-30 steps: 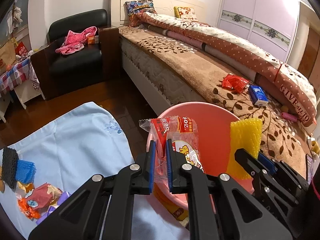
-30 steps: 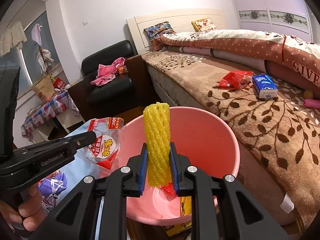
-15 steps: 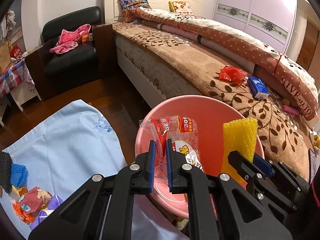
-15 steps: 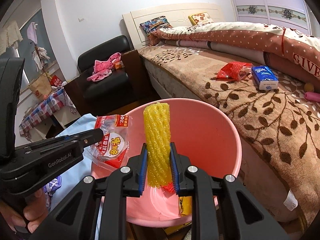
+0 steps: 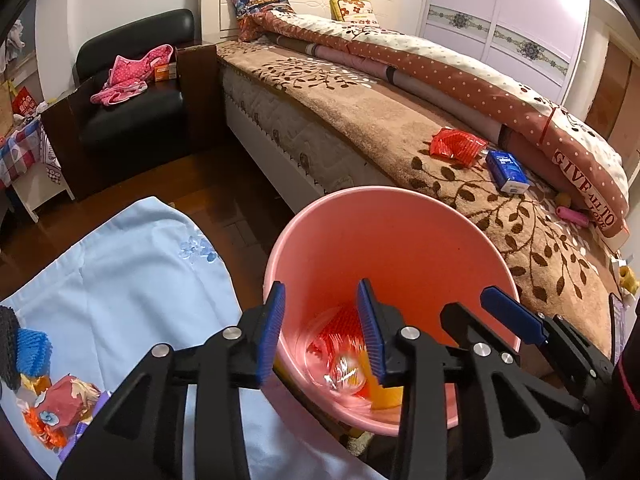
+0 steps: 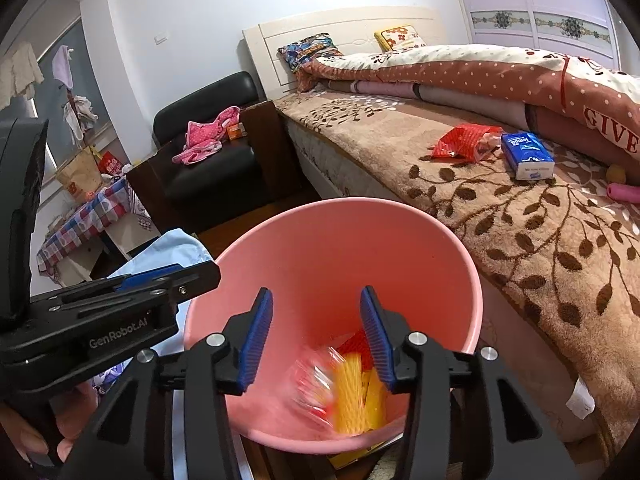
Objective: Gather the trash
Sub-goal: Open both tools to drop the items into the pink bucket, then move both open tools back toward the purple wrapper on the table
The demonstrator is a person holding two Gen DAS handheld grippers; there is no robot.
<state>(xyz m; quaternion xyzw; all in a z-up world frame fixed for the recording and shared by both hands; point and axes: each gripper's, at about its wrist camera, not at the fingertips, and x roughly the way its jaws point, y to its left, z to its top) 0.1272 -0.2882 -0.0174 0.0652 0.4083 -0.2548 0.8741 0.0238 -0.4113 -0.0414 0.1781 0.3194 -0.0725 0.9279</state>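
1. Both grippers hang over the pink bucket (image 5: pixel 400 240): my left gripper (image 5: pixel 322 332) and right gripper (image 6: pixel 316 336) each have jaws opening, with nothing between the blue pads.
2. Inside the bucket, a clear red-printed snack wrapper (image 6: pixel 316 384) shows as a blur next to a yellow foam net (image 6: pixel 352 392), both low near the bottom. I read the blur as the wrapper dropping or just settling.
3. So two pieces look delivered, plus some red and yellow scraps already lying under them.
4. Left to collect, as I judge it: a red crinkled wrapper (image 6: pixel 464 142) on the brown leaf-patterned bedspread (image 6: pixel 540 240), well apart from the bucket.
5. Just beside that wrapper lies a blue tissue pack (image 6: pixel 528 156); whether it counts as trash I cannot tell.
6. On the light blue cloth (image 5: pixel 132 280) to the left, near its edge, sit a blue foam net (image 5: pixel 34 350), something black beside it, and crumpled red and orange wrappers (image 5: pixel 60 404).
7. My estimate: the job is partway through, with at least the bed and the cloth still holding litter.
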